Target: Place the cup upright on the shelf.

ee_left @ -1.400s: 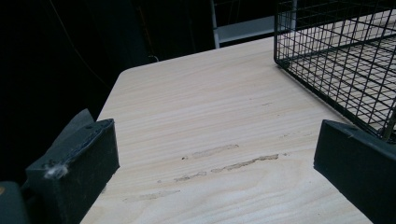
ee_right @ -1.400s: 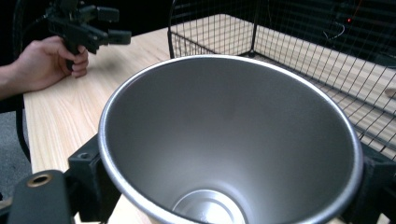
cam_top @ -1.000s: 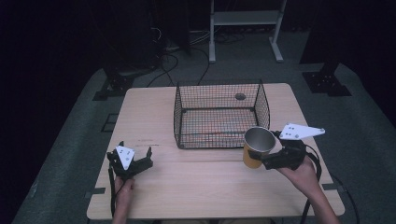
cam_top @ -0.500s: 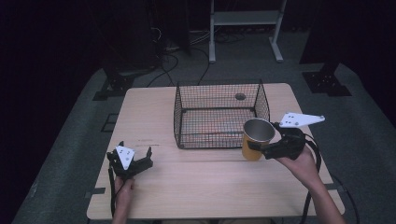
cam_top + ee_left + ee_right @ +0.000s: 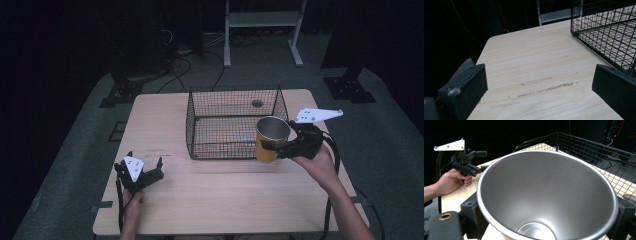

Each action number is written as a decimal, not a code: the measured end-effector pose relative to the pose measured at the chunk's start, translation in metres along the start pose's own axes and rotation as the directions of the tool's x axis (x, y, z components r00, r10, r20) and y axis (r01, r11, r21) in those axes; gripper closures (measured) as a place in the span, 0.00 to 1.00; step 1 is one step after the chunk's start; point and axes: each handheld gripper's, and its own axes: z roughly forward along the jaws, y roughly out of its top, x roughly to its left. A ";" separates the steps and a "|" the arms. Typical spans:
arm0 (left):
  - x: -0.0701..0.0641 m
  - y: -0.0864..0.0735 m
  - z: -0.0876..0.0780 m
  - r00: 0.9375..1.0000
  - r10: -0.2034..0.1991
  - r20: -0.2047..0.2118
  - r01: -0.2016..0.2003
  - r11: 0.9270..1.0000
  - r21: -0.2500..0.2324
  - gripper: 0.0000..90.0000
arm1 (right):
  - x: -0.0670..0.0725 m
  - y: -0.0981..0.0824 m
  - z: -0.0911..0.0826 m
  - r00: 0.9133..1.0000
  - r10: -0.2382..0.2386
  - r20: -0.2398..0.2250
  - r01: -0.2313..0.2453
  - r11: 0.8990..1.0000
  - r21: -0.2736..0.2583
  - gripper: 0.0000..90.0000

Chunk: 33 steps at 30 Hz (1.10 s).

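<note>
A yellow cup (image 5: 272, 131) with a bare steel inside is held off the table by my right gripper (image 5: 275, 146), whose jaws are shut on its wall from both sides. It hangs upright at the front right corner of a black wire basket (image 5: 225, 145). In the right gripper view the cup (image 5: 544, 195) sits between the jaws of the right gripper (image 5: 547, 220), with the basket (image 5: 586, 147) just behind. My left gripper (image 5: 144, 165) rests at the table's front left, open with nothing in it. In the left gripper view the left gripper (image 5: 539, 87) faces bare wood beside the basket (image 5: 609, 32).
The light wooden table (image 5: 225, 200) has free room in front of the basket and on its left. A small dark round disc (image 5: 257, 103) lies behind the basket. A white metal stand (image 5: 260, 20) and cables sit on the floor beyond the table.
My right gripper has lifted the cup and carried it a little toward the basket's front right corner. The left gripper has stayed where it was.
</note>
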 end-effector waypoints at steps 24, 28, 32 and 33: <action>0.000 0.000 0.000 1.000 -0.011 0.000 0.011 1.000 -0.002 0.00 | -0.022 0.032 0.026 1.000 0.011 0.001 -0.011 1.000 0.027 0.14; 0.001 0.000 0.000 1.000 -0.010 0.000 0.010 1.000 -0.002 0.00 | -0.027 0.038 0.032 1.000 0.012 0.004 -0.012 0.999 0.036 0.14; 0.001 0.000 0.000 1.000 -0.011 0.000 0.011 1.000 -0.002 0.00 | -0.030 0.042 0.038 1.000 0.017 0.006 -0.017 0.999 0.042 0.14; 0.001 0.000 0.000 1.000 -0.011 0.000 0.011 1.000 -0.002 0.00 | -0.031 0.042 0.040 1.000 0.018 0.006 -0.019 0.999 0.043 0.14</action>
